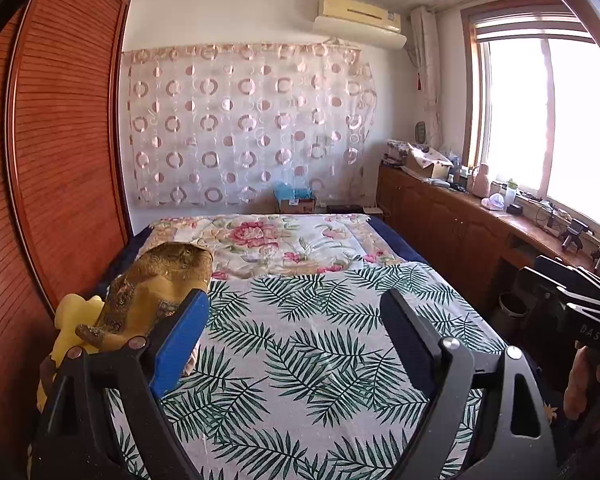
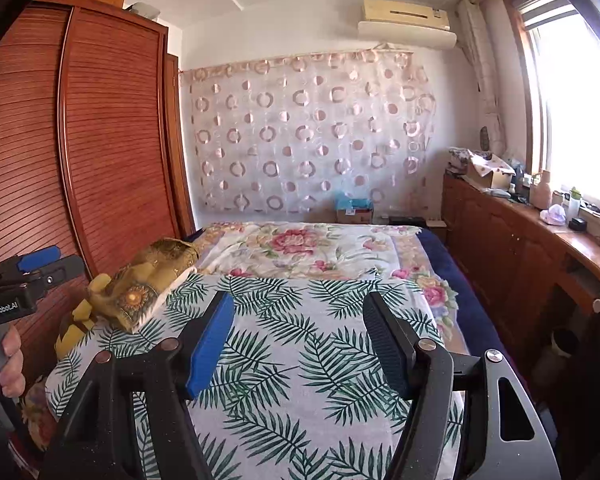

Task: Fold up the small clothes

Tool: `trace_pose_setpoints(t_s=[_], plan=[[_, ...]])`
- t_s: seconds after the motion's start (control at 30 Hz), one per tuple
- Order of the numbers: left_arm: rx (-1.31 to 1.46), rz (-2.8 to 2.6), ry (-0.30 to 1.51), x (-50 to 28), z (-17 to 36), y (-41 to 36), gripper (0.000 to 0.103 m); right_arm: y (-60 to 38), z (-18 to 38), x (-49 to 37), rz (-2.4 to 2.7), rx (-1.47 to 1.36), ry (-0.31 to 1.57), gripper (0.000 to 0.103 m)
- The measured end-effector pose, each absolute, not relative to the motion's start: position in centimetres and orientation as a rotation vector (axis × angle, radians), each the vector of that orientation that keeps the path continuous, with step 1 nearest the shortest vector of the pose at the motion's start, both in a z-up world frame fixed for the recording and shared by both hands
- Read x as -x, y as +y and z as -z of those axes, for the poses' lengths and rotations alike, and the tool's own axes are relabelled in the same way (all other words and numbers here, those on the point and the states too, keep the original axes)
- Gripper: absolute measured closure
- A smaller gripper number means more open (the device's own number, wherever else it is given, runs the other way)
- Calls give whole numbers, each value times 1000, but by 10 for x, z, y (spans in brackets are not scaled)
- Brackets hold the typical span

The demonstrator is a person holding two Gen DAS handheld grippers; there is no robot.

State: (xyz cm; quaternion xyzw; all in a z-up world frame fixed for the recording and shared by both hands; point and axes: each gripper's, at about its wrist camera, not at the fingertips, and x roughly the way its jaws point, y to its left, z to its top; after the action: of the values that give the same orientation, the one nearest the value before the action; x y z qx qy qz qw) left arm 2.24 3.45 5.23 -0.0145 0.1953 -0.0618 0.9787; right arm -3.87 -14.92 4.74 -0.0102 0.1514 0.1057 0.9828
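The left claw (image 1: 296, 320) hangs above the bed (image 1: 300, 340) with its jaws wide apart and nothing between them, only the palm-leaf sheet (image 1: 320, 360) below. Beyond the sheet lies a floral quilt (image 1: 268, 244). At the bed's left edge, just beside the blue finger pad (image 1: 180, 344), sits a pile of gold and yellow clothes (image 1: 148, 296). The right claw (image 1: 572, 300) shows at the right border, held by a hand (image 1: 584, 380). A wardrobe (image 1: 60, 160) stands on the left, a window (image 1: 540, 120) on the right.

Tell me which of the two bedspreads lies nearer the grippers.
The white cotton bedspread printed with green palm fronds; the one with pink roses lies beyond it, toward the curtained wall.
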Motion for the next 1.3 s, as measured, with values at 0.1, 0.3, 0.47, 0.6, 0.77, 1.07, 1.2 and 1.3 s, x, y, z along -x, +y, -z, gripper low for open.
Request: trace_pose_setpoints(t_s=[0.1, 0.3, 0.47, 0.6, 0.77, 1.07, 1.2, 1.3], plan=[[26, 117, 383, -18, -55, 35, 15, -147, -44, 40, -208, 15, 299, 34], [33, 105, 388, -19, -53, 37, 15, -142, -36, 29, -207, 7, 305, 34], [30, 100, 390, -18, -52, 35, 15, -144, -39, 23, -206, 3, 305, 34], [23, 93, 386, -18, -52, 35, 15, -145, -40, 21, -208, 6, 305, 34], [25, 94, 389, -17, -52, 34, 15, -147, -39, 21, -208, 2, 302, 34], [22, 93, 393, -17, -51, 33, 15, -151, -37, 15, -209, 6, 305, 34], [21, 91, 391, -17, -52, 33, 15, -154, -38, 14, -212, 8, 301, 34], [20, 90, 389, -16, -50, 34, 15, -154, -38, 13, -214, 11, 299, 34]])
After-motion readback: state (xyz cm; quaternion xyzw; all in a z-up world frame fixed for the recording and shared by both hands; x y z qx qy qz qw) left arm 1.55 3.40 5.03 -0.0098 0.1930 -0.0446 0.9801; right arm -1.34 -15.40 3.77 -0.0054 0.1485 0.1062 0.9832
